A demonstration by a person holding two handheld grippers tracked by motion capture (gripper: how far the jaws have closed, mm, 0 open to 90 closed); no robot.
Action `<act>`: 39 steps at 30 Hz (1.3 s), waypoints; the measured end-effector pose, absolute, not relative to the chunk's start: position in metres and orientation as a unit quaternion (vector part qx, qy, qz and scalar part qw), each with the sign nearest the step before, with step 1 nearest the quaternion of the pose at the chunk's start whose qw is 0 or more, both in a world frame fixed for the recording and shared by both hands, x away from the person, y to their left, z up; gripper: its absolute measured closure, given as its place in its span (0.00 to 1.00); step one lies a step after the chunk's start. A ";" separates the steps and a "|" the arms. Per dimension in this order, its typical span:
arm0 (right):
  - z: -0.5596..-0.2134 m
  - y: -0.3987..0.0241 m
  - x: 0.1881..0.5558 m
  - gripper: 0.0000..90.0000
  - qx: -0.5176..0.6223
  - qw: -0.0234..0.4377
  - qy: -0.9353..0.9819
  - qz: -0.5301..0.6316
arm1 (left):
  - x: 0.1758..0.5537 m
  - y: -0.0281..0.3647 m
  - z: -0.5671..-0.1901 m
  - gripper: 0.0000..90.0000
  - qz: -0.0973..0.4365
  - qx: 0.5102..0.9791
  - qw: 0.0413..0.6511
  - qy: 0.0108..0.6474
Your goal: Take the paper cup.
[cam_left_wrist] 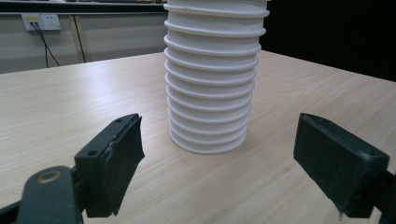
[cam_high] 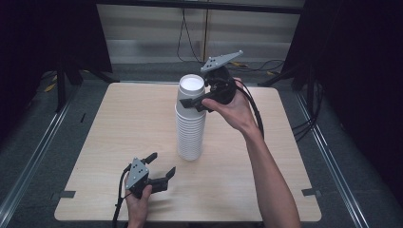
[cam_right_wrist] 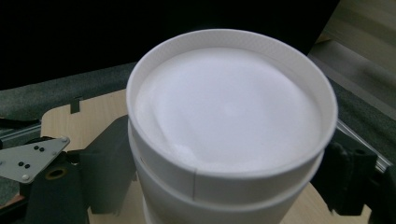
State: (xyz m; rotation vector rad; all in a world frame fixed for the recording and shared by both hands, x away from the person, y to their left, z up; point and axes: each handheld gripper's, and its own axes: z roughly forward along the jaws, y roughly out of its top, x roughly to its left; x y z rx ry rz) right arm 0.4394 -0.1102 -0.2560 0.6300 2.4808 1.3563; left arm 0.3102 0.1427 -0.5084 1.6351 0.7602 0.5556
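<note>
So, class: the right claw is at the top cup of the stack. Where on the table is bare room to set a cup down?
The table is bare left of the cup stack up to its far-left corner, and right of the stack towards the right edge, under the forearm. Crowded: the near-left patch, where the left claw rests open. The right claw grips the top cup.
</note>
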 end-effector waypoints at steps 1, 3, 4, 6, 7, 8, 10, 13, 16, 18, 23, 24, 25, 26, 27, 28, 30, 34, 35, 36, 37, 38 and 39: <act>-0.256 -0.110 0.439 0.21 0.216 0.122 0.851 0.464 | 0.310 0.143 -0.508 0.17 0.239 0.702 0.587 0.326; -0.255 -0.110 0.439 0.21 0.216 0.122 0.852 0.461 | 0.310 0.143 -0.508 0.17 0.238 0.702 0.587 0.326; -0.255 -0.110 0.439 0.21 0.215 0.122 0.852 0.461 | 0.310 0.143 -0.508 0.17 0.239 0.701 0.587 0.326; -0.255 -0.110 0.440 0.21 0.215 0.122 0.852 0.461 | 0.310 0.143 -0.508 0.17 0.238 0.702 0.587 0.326; -0.255 -0.110 0.440 0.21 0.214 0.122 0.852 0.461 | 0.310 0.143 -0.508 0.17 0.236 0.702 0.588 0.326; -0.255 -0.110 0.440 0.21 0.214 0.122 0.852 0.461 | 0.310 0.142 -0.508 0.17 0.236 0.702 0.588 0.326; -0.254 -0.110 0.440 0.21 0.215 0.122 0.851 0.464 | 0.310 0.142 -0.509 0.17 0.236 0.702 0.588 0.326; -0.254 -0.111 0.440 0.21 0.214 0.119 0.851 0.464 | 0.310 0.142 -0.509 0.17 0.236 0.702 0.588 0.326; -0.253 -0.111 0.440 0.21 0.213 0.118 0.851 0.464 | 0.310 0.143 -0.508 0.17 0.236 0.704 0.586 0.324; -0.253 -0.111 0.441 0.22 0.213 0.119 0.851 0.465 | 0.310 0.143 -0.508 0.17 0.236 0.704 0.586 0.324; -0.252 -0.111 0.441 0.22 0.213 0.118 0.852 0.464 | 0.310 0.143 -0.508 0.17 0.236 0.704 0.586 0.324; -0.251 -0.111 0.441 0.22 0.211 0.118 0.853 0.463 | 0.310 0.143 -0.508 0.17 0.236 0.704 0.586 0.324; -0.251 -0.111 0.441 0.22 0.211 0.118 0.852 0.464 | 0.310 0.143 -0.508 0.17 0.236 0.704 0.586 0.324; -0.251 -0.111 0.441 0.22 0.211 0.117 0.852 0.465 | 0.310 0.143 -0.508 0.17 0.236 0.704 0.586 0.324; -0.250 -0.111 0.441 0.22 0.212 0.118 0.850 0.468 | 0.310 0.143 -0.508 0.17 0.236 0.704 0.586 0.324; -0.248 -0.112 0.440 0.22 0.212 0.117 0.846 0.476 | 0.310 0.143 -0.508 0.17 0.236 0.704 0.586 0.324; -0.244 -0.114 0.439 0.22 0.210 0.119 0.843 0.480 | 0.310 0.143 -0.508 0.17 0.236 0.704 0.586 0.324; -0.242 -0.115 0.439 0.22 0.211 0.119 0.843 0.480 | 0.310 0.143 -0.508 0.17 0.237 0.704 0.586 0.324; -0.242 -0.116 0.439 0.22 0.211 0.119 0.841 0.484 | 0.310 0.143 -0.508 0.17 0.237 0.704 0.586 0.324; -0.242 -0.116 0.439 0.22 0.210 0.119 0.840 0.485 | 0.310 0.143 -0.508 0.17 0.237 0.704 0.586 0.324; -0.241 -0.116 0.439 0.22 0.211 0.119 0.839 0.488 | 0.310 0.143 -0.508 0.17 0.237 0.704 0.587 0.324; -0.241 -0.116 0.438 0.22 0.210 0.119 0.837 0.491 | 0.310 0.143 -0.508 0.17 0.237 0.704 0.586 0.324; -0.240 -0.116 0.438 0.22 0.209 0.118 0.836 0.493 | 0.310 0.143 -0.508 0.17 0.236 0.704 0.586 0.324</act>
